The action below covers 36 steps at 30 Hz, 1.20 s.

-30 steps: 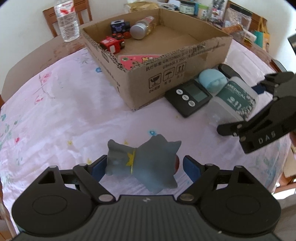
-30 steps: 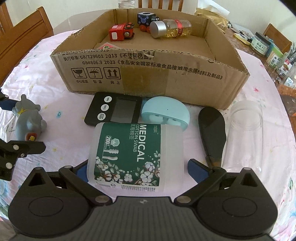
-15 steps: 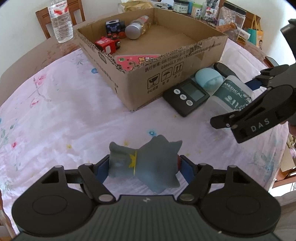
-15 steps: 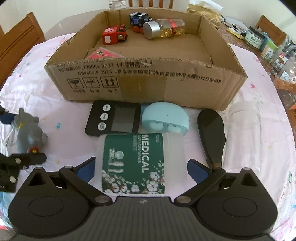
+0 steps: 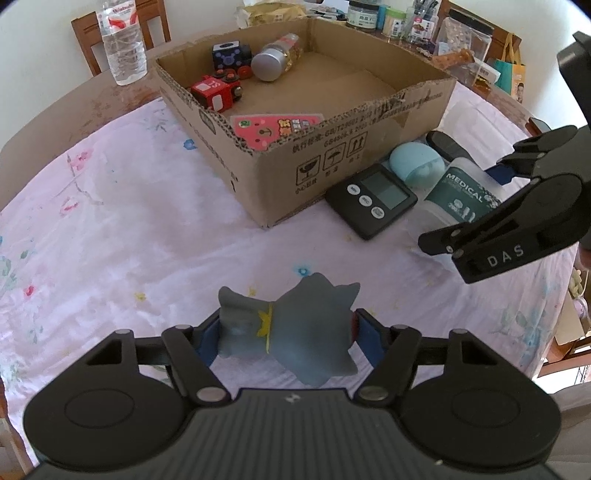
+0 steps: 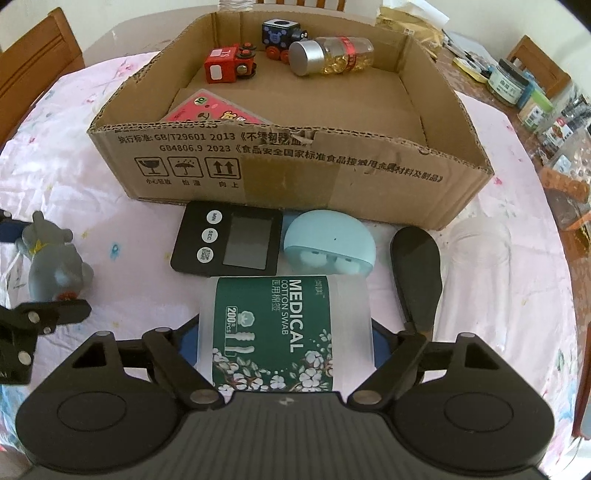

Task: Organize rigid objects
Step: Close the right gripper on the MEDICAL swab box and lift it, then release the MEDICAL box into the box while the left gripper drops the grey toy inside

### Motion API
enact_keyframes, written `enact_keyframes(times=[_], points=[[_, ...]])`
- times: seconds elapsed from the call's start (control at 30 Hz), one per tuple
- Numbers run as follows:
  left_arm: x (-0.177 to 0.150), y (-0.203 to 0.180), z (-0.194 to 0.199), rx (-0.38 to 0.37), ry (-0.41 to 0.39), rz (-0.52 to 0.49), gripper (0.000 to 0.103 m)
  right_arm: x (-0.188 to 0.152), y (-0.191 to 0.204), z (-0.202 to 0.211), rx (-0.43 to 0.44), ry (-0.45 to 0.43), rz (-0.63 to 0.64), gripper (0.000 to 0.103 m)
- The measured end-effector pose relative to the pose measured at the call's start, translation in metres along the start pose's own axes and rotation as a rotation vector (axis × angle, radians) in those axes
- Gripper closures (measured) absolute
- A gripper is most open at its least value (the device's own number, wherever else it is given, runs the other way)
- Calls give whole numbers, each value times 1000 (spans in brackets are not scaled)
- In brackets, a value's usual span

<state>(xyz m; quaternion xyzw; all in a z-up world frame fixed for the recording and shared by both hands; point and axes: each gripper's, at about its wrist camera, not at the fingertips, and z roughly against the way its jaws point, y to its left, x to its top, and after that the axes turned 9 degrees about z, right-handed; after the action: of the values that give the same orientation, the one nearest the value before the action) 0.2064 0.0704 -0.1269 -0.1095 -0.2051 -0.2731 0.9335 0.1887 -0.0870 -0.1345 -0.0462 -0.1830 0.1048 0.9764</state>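
Note:
A grey toy animal [image 5: 303, 328] with a yellow collar lies on the pink flowered cloth. My left gripper [image 5: 288, 336] is closing, and its blue pads touch both ends of the toy. In the right wrist view the same toy [image 6: 55, 266] shows at the far left. A clear box of medical cotton swabs [image 6: 273, 325] with a green label sits between the jaws of my right gripper [image 6: 284, 339], which is also closing with its pads against the box's sides. The open cardboard box [image 6: 295, 173] stands behind.
The cardboard box holds a red toy train [image 6: 229, 66], a blue one [image 6: 282, 33], a capsule bottle [image 6: 332, 55] and a pink card [image 6: 214, 110]. In front lie a black timer [image 6: 229, 243], a blue earbud case [image 6: 328, 243], a black paddle [image 6: 417, 266] and a clear jar [image 6: 480, 243].
Both pairs of jaws have narrowed: the left onto the grey toy, the right from wide open onto the swab box. The right gripper has also drawn slightly back and up.

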Motion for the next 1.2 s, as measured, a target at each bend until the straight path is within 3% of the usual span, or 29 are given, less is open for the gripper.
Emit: enact_keyframes(times=[0.33,0.57,0.73,1.13,1.2], points=[[11,-6,28,9,-13,-8,32,8,-23,37,80,-76,87,16],[24,-15,52,7,-21,19,32,32,-54,68,154,-153,135,16],[33,-24,61,33,-46,41,32,56,-74,81,150,-231,181,16],[66,-42,76,143,-147,145,32,106,-112,44,165,-284,257,16],[74,-44,76,159,-163,162,32,107,-115,37,168,-286,260,10]])
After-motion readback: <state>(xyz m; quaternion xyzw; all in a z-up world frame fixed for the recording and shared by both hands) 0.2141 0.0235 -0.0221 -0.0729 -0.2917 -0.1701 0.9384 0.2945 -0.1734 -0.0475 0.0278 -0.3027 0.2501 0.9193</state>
